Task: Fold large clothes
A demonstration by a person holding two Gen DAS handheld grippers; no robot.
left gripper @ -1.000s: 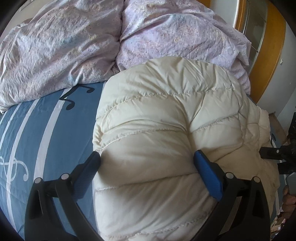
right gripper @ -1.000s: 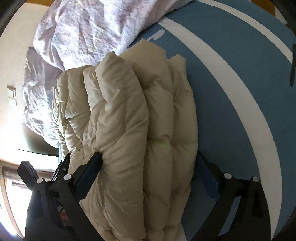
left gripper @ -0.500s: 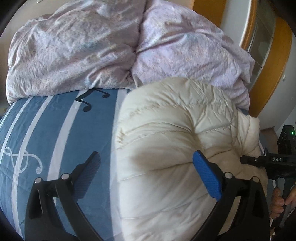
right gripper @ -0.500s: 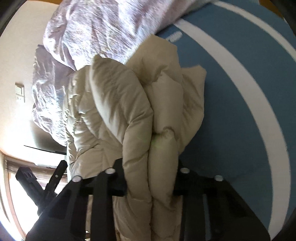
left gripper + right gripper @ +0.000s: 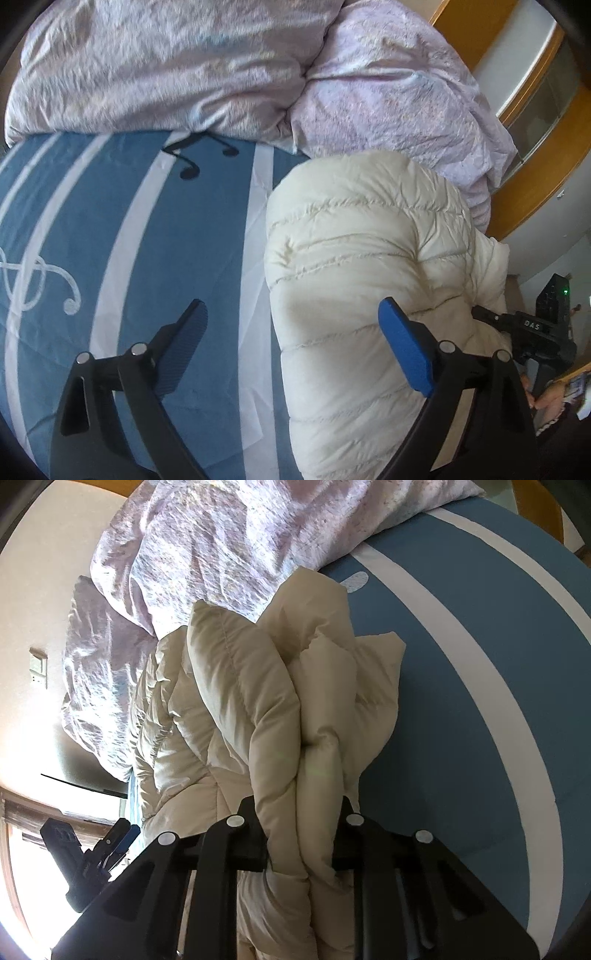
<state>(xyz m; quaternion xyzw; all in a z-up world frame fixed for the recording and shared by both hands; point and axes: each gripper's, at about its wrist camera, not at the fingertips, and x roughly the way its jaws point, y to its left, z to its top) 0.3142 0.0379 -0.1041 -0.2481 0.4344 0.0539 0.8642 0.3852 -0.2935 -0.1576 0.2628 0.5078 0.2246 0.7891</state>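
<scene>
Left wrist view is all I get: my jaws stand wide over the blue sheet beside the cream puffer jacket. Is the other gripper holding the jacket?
Observer: Yes. The right gripper has just been closing its jaws, and they now pinch a bunched stack of the cream puffer jacket.
Operator: One layer, or several?
Observer: Several. At least three padded folds are squeezed together between the pads.
Operator: Is my left gripper touching the jacket?
Observer: Its jaws have just been narrowing slightly. The left gripper is open with nothing clamped; one blue finger overlaps the jacket's edge, but I cannot tell contact.
Operator: Anything behind the jacket?
Observer: The crumpled lilac duvet lies just past it, on the striped blue sheet.
</scene>
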